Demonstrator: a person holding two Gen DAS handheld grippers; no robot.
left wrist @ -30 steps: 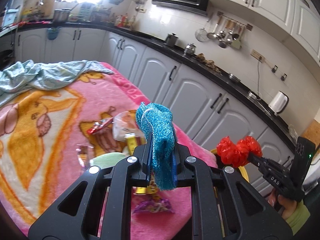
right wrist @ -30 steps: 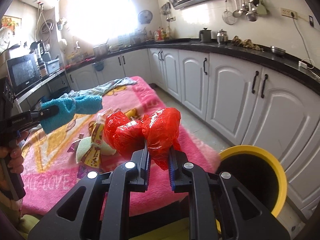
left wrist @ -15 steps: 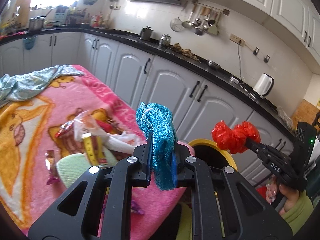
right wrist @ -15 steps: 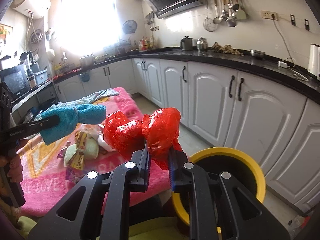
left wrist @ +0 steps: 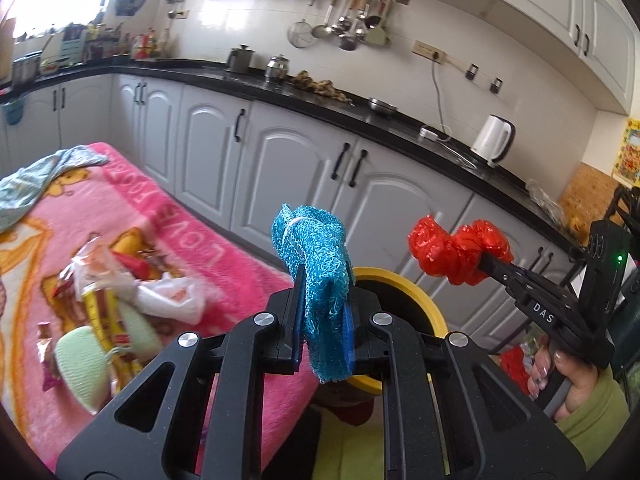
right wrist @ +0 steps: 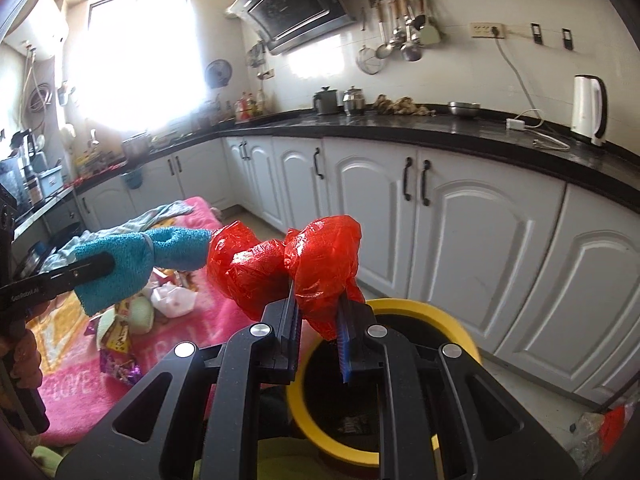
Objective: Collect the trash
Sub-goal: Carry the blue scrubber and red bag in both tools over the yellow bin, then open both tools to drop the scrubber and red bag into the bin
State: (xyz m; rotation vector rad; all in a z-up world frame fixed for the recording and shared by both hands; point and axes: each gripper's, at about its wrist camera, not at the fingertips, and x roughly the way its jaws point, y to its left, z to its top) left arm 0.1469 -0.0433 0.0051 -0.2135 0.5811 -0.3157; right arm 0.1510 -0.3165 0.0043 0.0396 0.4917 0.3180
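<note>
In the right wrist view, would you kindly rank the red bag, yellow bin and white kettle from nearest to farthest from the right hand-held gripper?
1. Red bag, clamped in the right hand-held gripper.
2. Yellow bin, just below.
3. White kettle, far right on the counter.

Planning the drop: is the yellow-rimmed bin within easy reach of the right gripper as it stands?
Probably yes. The right gripper, jaws shut on the red plastic bag, hangs over the yellow-rimmed bin; nothing is between them.
</note>
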